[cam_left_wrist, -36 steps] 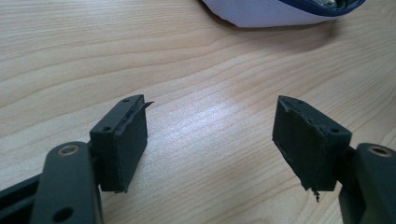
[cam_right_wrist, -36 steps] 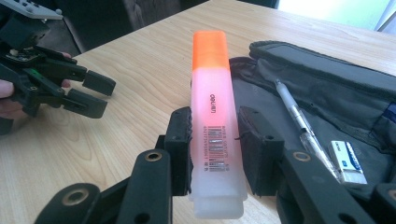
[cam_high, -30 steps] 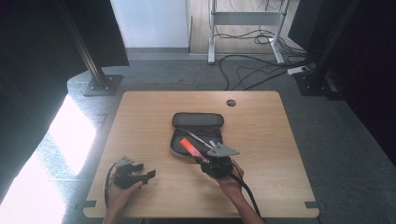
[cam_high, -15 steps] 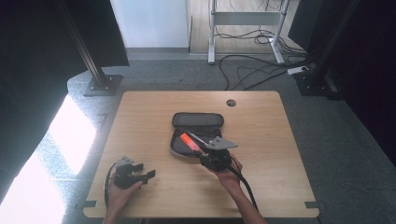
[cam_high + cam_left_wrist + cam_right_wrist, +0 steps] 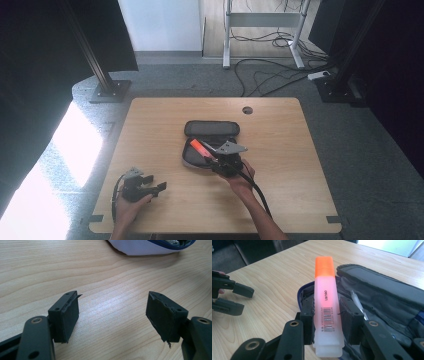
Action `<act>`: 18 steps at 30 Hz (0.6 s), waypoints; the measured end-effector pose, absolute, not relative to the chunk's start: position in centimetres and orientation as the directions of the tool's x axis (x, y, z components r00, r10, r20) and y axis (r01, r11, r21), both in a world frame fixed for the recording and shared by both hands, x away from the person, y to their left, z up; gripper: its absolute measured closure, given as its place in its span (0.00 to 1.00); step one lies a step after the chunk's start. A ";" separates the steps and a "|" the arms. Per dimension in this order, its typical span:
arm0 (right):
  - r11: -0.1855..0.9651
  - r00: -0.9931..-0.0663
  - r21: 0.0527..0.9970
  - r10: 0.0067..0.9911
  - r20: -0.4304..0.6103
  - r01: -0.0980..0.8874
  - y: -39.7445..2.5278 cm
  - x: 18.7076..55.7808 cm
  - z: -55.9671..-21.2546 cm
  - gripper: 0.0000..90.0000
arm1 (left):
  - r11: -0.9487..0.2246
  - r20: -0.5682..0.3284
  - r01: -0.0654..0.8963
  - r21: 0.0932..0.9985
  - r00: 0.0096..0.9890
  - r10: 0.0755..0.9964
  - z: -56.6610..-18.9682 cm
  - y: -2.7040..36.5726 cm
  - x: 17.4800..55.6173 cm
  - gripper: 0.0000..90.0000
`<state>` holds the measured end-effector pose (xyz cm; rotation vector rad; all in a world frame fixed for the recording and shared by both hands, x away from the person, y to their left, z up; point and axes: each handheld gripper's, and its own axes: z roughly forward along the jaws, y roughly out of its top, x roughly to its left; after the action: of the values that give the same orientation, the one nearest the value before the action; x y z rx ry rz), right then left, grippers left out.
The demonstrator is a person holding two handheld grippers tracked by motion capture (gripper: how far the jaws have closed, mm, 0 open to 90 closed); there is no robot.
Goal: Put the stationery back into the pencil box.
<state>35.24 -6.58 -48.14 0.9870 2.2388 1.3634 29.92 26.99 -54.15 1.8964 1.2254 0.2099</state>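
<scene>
- Holding item 1: the right gripper (image 5: 327, 322) pinches an orange highlighter (image 5: 325, 302) between its 2 black jaws, each pad pressed against a long side of the pale barrel near the barcode.
- Highlighter: orange cap pointing away from the gripper, barrel lifted above the near half of the pencil case (image 5: 387, 290); in the high view the highlighter (image 5: 200, 148) sits over the left part of the case.
- Pencil case (image 5: 212, 129): dark, unzipped and laid open near the middle of the table (image 5: 280, 130); a slim white pen (image 5: 358, 305) lies inside, just beside the right jaw.
- Right gripper in the high view (image 5: 223, 162): at the near edge of the case, held by the person's right hand (image 5: 241, 177).
- Left gripper (image 5: 113, 315): jaws spread wide with nothing between them, low over bare wood; a pale edge of the case shows at the top of its view.
- Left gripper in the high view (image 5: 149, 186): near the table's front left, well apart from the case.
</scene>
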 end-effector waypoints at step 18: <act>0.335 -0.697 0.857 0.716 0.038 0.391 -5.8 37.2 -48.8 0.73 | -0.154 -0.291 0.672 0.725 0.501 0.815 -54.1 27.2 29.9 0.30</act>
<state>37.17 -5.79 -48.84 0.9827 2.2586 1.3036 29.92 27.24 -54.14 1.8883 1.2315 0.2114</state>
